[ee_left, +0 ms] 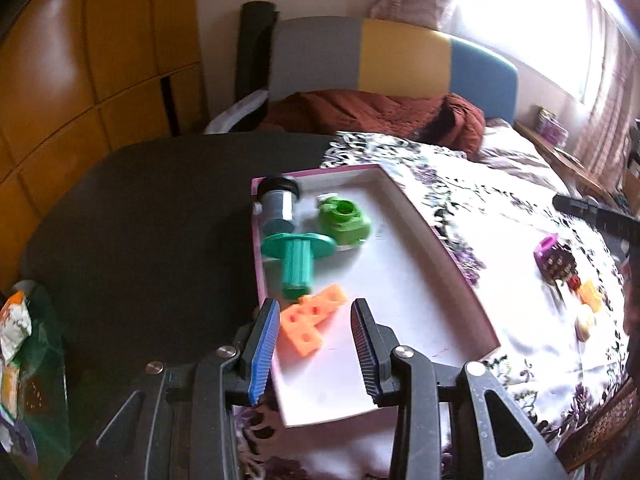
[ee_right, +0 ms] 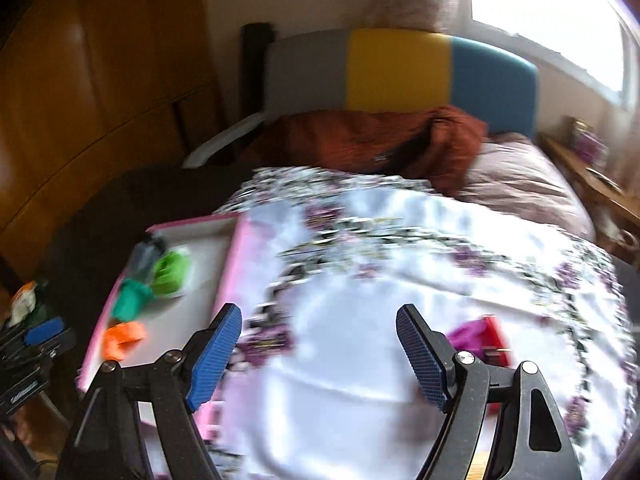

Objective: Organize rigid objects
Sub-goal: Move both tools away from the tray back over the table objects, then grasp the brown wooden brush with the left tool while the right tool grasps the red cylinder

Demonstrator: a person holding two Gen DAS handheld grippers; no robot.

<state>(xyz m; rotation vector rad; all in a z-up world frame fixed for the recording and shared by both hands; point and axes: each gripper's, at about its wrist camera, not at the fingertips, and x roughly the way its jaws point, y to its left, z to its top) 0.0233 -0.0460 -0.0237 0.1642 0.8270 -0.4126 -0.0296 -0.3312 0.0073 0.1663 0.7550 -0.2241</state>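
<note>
A white tray with a pink rim (ee_left: 412,216) lies on the floral cloth. In it lie an orange block with holes (ee_left: 310,320), a teal spool (ee_left: 298,256), a green part (ee_left: 344,222) and a grey cylinder with a black cap (ee_left: 278,200). My left gripper (ee_left: 316,334) is open, its fingers either side of the orange block, not gripping it. My right gripper (ee_right: 320,354) is open and empty over the cloth, right of the tray (ee_right: 236,264). A purple and red object (ee_right: 480,340) lies beside its right finger. The right wrist view is blurred.
More small pieces lie on the cloth at the right: a purple and dark studded piece (ee_left: 554,258), a yellow piece (ee_left: 592,296) and a pale round piece (ee_left: 585,322). A dark surface (ee_left: 160,208) lies left of the tray. A green packet (ee_left: 28,360) sits at far left.
</note>
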